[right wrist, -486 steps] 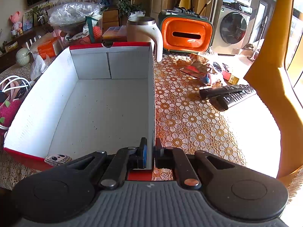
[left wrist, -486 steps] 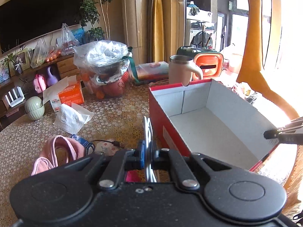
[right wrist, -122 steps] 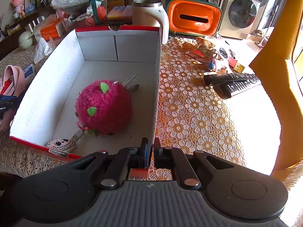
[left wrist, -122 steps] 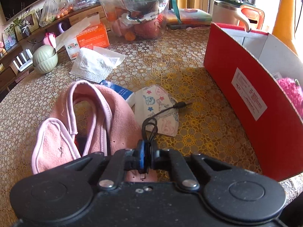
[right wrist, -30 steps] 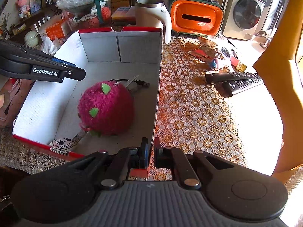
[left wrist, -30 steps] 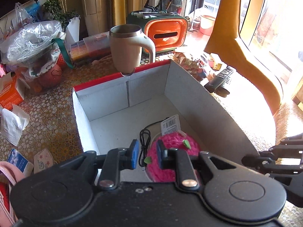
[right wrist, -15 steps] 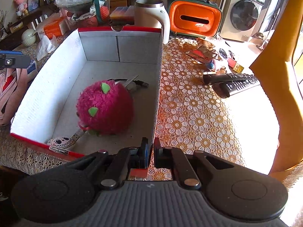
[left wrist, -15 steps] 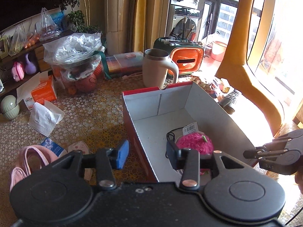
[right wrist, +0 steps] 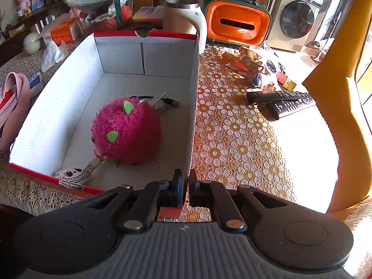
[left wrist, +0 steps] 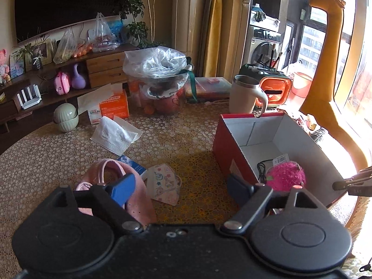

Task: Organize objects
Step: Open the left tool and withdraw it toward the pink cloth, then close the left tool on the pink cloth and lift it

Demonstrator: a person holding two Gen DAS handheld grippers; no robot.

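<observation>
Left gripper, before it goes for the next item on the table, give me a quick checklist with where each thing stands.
1. Left gripper jaws wide, nothing between them, having just been opening: ok.
2. Right gripper shut on the box wall, steadying it: ok.
3. Black cable lies inside the box beside the pink plush: ok.
4. Room left in the box, far half bare: ok.
5. Patterned face mask lies flat, unobstructed: ok.
6. Pink slipper partly hidden behind a jaw, grip spot: cannot tell.

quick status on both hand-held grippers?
Left hand-held gripper: open, empty; jaws have just been opening.
Right hand-held gripper: shut on the box wall.
</observation>
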